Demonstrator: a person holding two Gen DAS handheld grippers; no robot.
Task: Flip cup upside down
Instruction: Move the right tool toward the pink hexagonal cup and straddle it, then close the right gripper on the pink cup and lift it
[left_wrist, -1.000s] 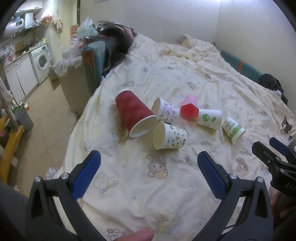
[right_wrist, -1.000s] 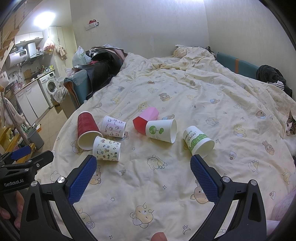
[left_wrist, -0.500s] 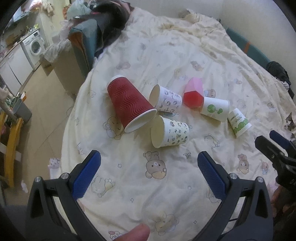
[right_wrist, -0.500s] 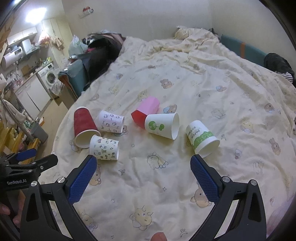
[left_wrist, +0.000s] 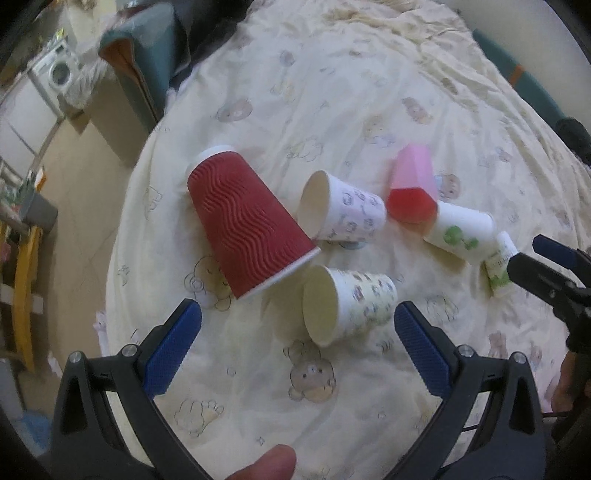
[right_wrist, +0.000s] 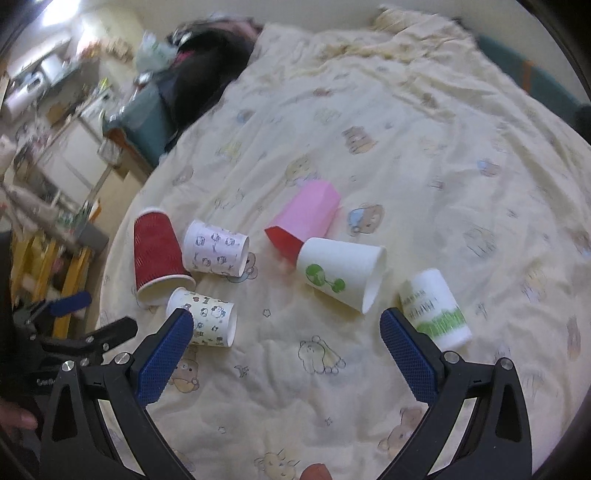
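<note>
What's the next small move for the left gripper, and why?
Probably ease the left gripper forward and down to straddle the nearest patterned cup. Its jaws are open and empty, and that cup lies on its side on the quilt just ahead, roughly centred between the pads. The red cup sits close on the left, so keep clear of it.

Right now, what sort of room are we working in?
Most likely a small lived-in flat: the cups lie on a bed under a bear-print quilt, a washing machine stands by pale cabinets to the left, and dark clothes are heaped beside the bed.
</note>
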